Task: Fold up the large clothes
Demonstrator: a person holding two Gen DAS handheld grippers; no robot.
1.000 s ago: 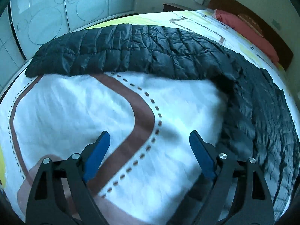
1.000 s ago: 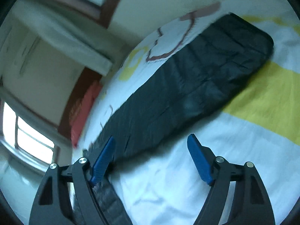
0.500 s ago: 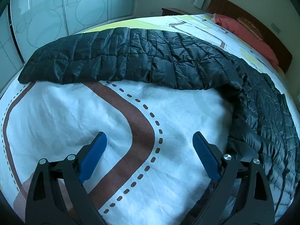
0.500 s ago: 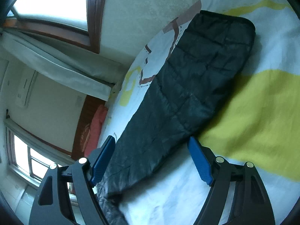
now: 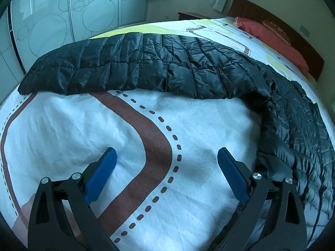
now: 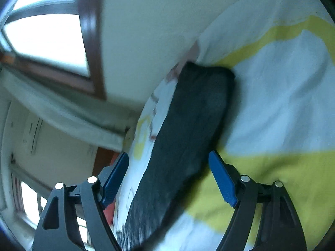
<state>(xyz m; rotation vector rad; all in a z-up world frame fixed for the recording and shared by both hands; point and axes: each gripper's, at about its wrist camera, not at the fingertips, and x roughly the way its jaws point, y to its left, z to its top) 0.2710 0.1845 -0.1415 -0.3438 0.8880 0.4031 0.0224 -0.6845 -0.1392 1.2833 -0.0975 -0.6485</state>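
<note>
Now the jacket (image 5: 167, 67) stretches crosswise beyond the left gripper (image 5: 166, 173), whose empty jaws are opening; the right gripper (image 6: 168, 177), spread and empty, looks along its length.

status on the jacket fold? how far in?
Done: one sleeve of the black puffer jacket lies stretched across the bedsheet. In hand: nothing; left gripper is opening over bare sheet, right gripper open above the sleeve. Left: body folds.
</note>
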